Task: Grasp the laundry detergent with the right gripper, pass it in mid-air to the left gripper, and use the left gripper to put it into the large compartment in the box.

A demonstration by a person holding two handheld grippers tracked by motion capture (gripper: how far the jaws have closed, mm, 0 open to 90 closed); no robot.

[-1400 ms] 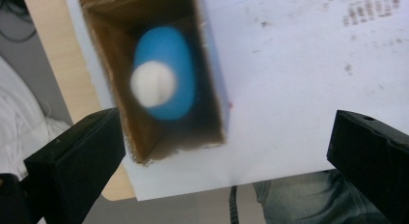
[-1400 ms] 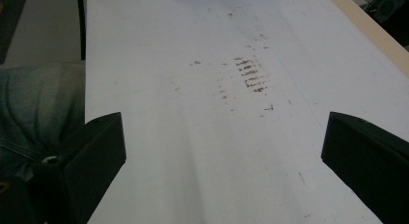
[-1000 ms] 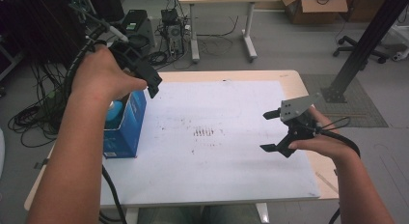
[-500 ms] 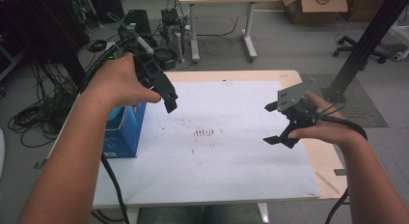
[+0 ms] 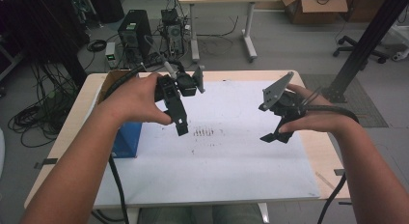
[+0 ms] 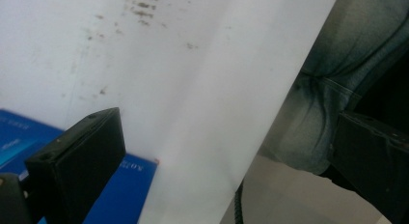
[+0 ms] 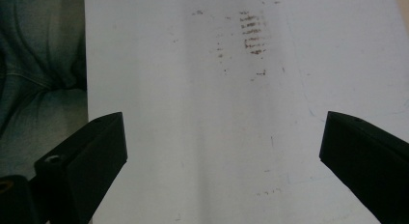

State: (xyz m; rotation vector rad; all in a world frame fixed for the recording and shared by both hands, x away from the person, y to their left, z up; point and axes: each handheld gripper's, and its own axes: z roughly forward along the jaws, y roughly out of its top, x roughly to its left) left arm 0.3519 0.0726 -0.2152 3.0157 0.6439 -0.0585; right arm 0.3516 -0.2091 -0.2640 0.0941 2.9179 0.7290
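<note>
Here both hands are raised over the white sheet [image 5: 231, 151] that covers most of the table [image 5: 318, 151], each carrying its tool clear of the surface. The left hand [image 5: 137, 101] comes in from the lower left with the forearm stretched diagonally across the near corner, wrist bent so the left gripper [image 5: 179, 119] points down and back toward the person. In the left gripper view its two black jaws stand wide apart with nothing between them, and past them lie the sheet's near edge, the person's jeans [image 6: 333, 89] and a corner of the blue box [image 6: 130, 185]. The right hand [image 5: 313, 119] reaches in from the lower right, palm toward the middle, and the right gripper [image 5: 279, 127] tilts down with its grey plate up. Its jaws too gape wide and hold nothing, as the right gripper view shows, with bare sheet between them.

The blue box [image 5: 126, 139] sits at the left side of the table, just beside the left forearm and partly hidden under it, well apart from the right gripper. A patch of small dark marks [image 5: 203, 133] lies on the sheet between the two grippers, nearer the left one. Open sheet spreads across the middle and toward the near edge; the right hand hovers close to the sheet's right edge.
</note>
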